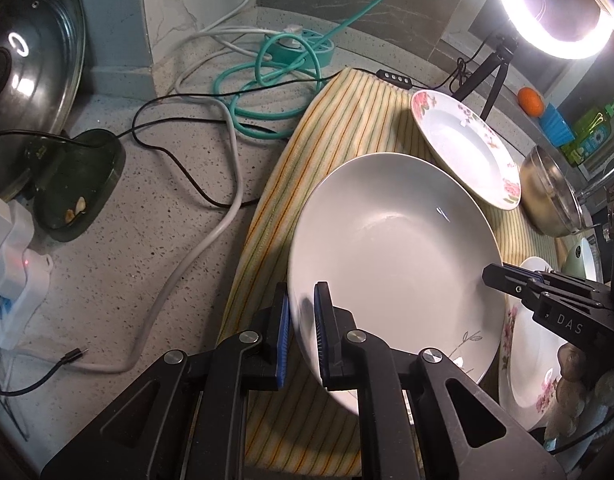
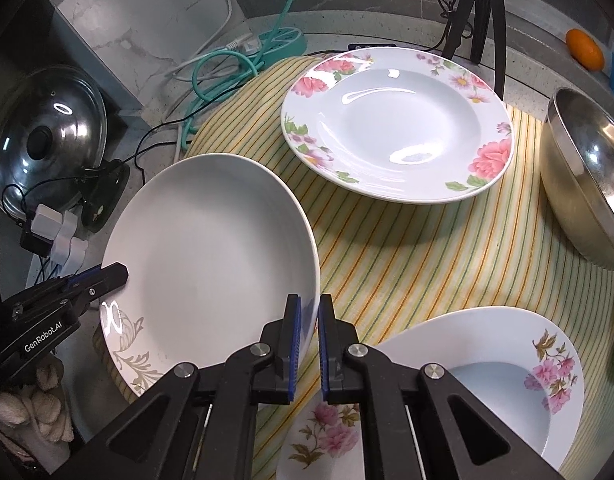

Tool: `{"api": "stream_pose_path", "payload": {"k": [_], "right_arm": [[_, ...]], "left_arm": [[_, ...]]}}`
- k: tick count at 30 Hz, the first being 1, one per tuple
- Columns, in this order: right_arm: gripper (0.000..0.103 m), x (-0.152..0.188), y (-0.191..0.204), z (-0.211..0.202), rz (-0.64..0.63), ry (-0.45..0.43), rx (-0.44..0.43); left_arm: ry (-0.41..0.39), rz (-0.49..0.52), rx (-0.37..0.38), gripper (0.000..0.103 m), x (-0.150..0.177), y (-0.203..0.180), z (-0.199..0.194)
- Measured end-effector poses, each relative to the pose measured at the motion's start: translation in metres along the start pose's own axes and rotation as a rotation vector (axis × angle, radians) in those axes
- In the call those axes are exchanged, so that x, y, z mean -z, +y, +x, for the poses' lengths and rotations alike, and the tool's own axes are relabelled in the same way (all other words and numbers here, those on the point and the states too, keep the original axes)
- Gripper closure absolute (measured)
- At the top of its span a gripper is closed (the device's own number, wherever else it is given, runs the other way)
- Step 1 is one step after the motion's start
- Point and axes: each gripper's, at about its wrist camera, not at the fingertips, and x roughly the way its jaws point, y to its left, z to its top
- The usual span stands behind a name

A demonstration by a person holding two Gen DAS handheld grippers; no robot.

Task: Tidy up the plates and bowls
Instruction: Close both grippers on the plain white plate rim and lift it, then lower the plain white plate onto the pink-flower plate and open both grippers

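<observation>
The left gripper [image 1: 301, 312] is clamping the near-left rim of the plain white plate [image 1: 391, 248], jaws narrow, one pad inside the rim and one outside. The right gripper [image 2: 309, 320] is pinching the opposite rim of the same plate [image 2: 211, 252] in the same way, jaws nearly closed on the edge. The plate is being held tilted over the striped cloth [image 1: 347, 120], its lower edge hanging past the cloth's left border above the speckled counter [image 1: 147, 240]. It is empty; a grey leaf print is showing near its rim. Beyond it, a flowered plate [image 2: 395, 120] is lying flat and empty on the cloth, apart from the held plate, with a strip of bare cloth running between them. A second flowered plate [image 2: 499, 364] is sitting at the near right, just beside the right gripper's fingers, also empty. A steel bowl [image 2: 587, 176] is resting at the cloth's right edge, nothing visible inside. To the left the counter is crowded: cables [image 1: 211, 184], a green power strip [image 1: 303, 46], a dark dish [image 1: 79, 184] holding a few small pale bits, and a pot lid [image 1: 31, 64] leaning by the wall.
</observation>
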Motion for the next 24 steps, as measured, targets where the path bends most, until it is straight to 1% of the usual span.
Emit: {"api": "stream_pose_path", "payload": {"k": [6,12,19,24], "right_arm": [[0.096,0.002,-0.002,-0.020,0.006,-0.023,-0.011],[0.096,0.010,-0.013,-0.043,0.025,-0.047,-0.010],[0.096,0.025,-0.035,-0.068,0.062,-0.071,0.010],[0.096,0.046,-0.057,-0.086,0.098,-0.085,0.032]], "left_arm": [[-0.026,0.007,0.013,0.093,-0.002,-0.007,-0.012],[-0.044,0.032,0.039,0.093,-0.002,-0.025,-0.023],[-0.047,0.064,0.077,0.093,0.003,-0.053,-0.028],[-0.038,0.104,0.105,0.093,0.011,-0.079,-0.027]]}}
